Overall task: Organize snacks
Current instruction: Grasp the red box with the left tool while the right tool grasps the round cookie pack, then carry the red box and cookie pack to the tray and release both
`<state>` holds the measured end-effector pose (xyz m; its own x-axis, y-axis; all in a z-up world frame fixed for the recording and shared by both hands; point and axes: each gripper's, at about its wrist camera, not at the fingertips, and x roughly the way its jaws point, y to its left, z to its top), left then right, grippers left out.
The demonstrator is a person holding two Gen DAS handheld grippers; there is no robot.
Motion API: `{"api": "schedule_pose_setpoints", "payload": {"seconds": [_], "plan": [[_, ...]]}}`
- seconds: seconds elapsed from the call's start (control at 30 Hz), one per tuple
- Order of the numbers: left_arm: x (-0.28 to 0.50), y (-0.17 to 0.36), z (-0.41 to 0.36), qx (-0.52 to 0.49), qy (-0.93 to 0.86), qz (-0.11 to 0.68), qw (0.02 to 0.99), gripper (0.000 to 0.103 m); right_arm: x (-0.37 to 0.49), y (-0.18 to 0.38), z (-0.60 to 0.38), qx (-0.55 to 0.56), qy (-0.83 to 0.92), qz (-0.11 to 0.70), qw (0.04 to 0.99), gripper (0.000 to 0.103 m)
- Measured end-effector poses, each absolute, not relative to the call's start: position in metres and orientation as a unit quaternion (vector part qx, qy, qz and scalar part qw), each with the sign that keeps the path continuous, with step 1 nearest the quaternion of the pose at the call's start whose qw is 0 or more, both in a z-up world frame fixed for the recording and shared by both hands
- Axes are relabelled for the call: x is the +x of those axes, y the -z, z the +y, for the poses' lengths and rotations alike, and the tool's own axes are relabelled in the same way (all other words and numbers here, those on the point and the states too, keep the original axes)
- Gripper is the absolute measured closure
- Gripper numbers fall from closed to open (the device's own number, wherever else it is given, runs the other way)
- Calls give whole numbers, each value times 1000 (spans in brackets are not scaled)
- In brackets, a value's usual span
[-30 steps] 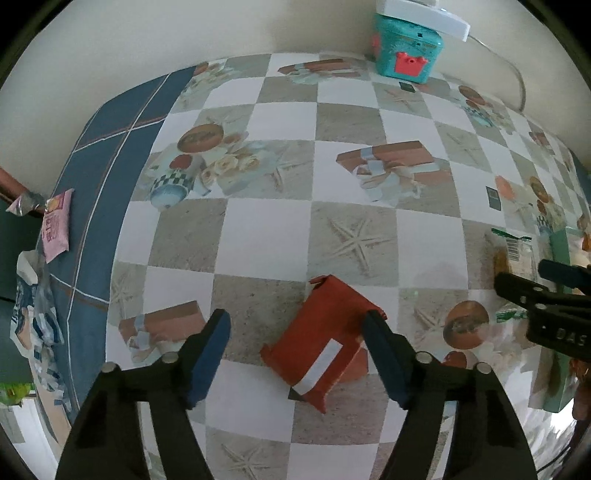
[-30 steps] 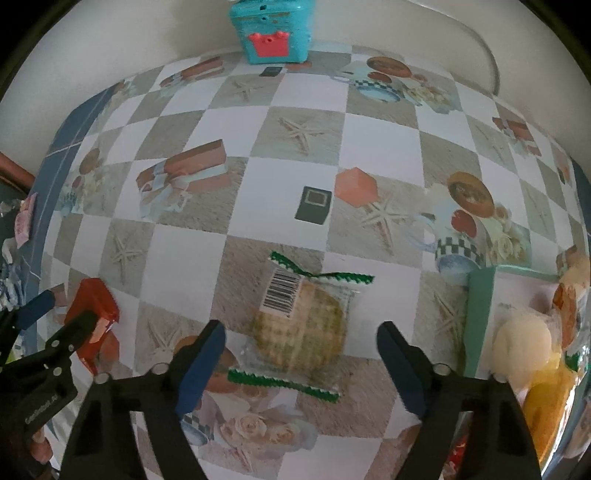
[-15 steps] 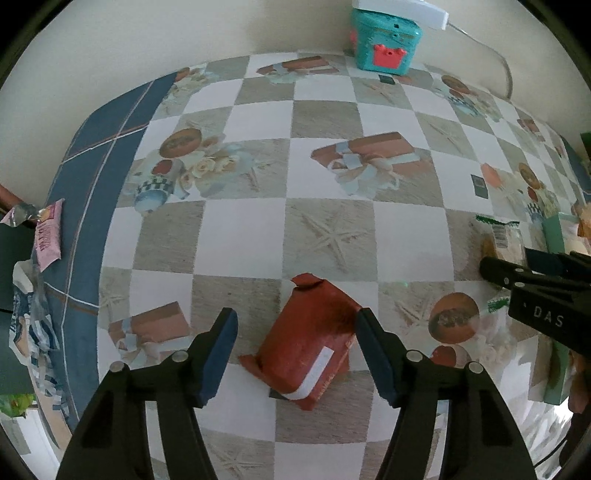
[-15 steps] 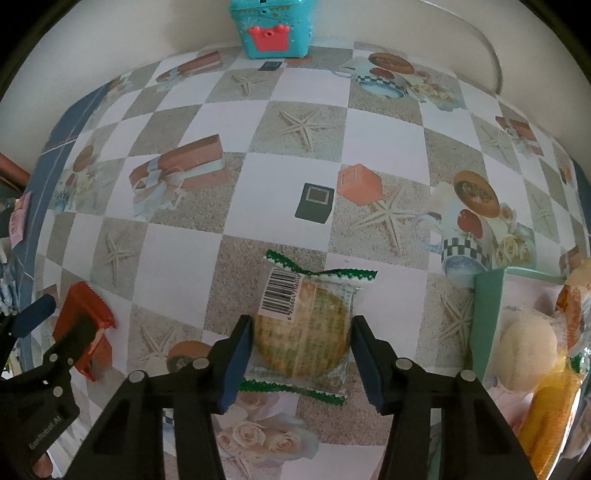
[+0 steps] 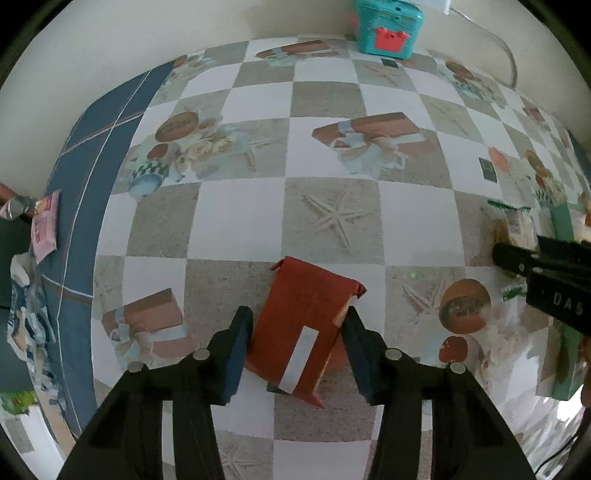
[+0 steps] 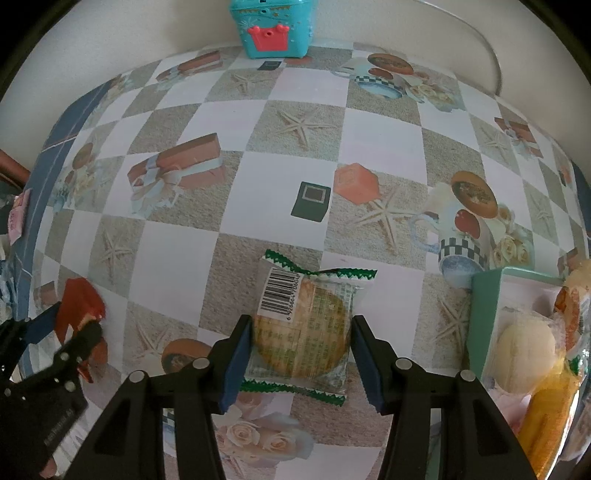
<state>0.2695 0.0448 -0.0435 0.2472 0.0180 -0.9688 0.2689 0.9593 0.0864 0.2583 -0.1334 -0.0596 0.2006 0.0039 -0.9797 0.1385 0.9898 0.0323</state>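
Observation:
A red snack packet (image 5: 301, 332) with a white strip lies on the patterned tablecloth. My left gripper (image 5: 297, 332) straddles it, both pads touching its sides. A clear-wrapped round cracker with green crimped ends and a barcode (image 6: 303, 332) lies between the fingers of my right gripper (image 6: 301, 336), which has closed onto its edges. The red packet also shows in the right wrist view (image 6: 79, 302), at the left, with the left gripper on it. The cracker shows at the right edge of the left wrist view (image 5: 515, 227).
A green box (image 6: 484, 317) holding several wrapped snacks stands at the right. A teal toy chest (image 6: 271, 27) sits at the back by the wall. A pink packet (image 5: 44, 229) and torn wrappers lie at the table's left edge.
Both grippers moved forward over their snacks and closed: the left onto the red packet, the right onto the cracker. Neither snack has left the table.

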Motion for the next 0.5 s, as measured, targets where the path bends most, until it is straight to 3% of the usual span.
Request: {"api": "schedule_pose_setpoints", "payload": {"seconds": [0.2,0.5], "plan": [[266,35,56,90,65,600,792,61,252,59,-128,49,42,628,775,50],[237,13,63,-2,38,573,819,61,217,42,-133,79,27,603,793,50]]}}
